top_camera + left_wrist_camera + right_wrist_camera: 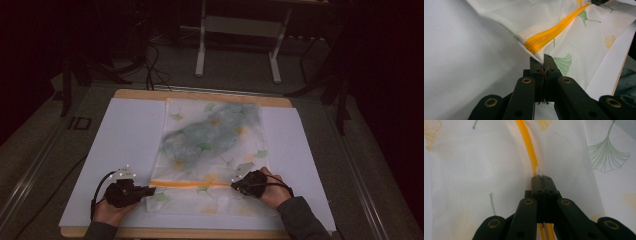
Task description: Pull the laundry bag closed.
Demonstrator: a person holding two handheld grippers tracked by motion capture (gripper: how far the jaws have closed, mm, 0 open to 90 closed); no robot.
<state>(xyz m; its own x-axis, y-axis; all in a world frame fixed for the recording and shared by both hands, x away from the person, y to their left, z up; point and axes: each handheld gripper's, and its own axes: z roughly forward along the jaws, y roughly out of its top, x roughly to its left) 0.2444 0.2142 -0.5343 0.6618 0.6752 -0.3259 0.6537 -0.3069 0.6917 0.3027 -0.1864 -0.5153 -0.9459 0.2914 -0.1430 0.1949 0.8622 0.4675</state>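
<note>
– How many things are there?
– One mesh bag [210, 150] with one orange zipper [192, 183], flat on the white sheet [120, 145].
– And the hands?
– Two, low, pointing inward. Left gripper [541, 63] pinches the bag's corner; right gripper [541, 178] is clamped, probably on the zipper pull [539, 171].

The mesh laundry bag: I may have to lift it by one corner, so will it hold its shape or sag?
Probably sag: the mesh bag is thin cloth that wrinkles where the left gripper pinches its edge by the orange zipper. It looks light, though the grey clothing inside would likely slide toward the low end.
</note>
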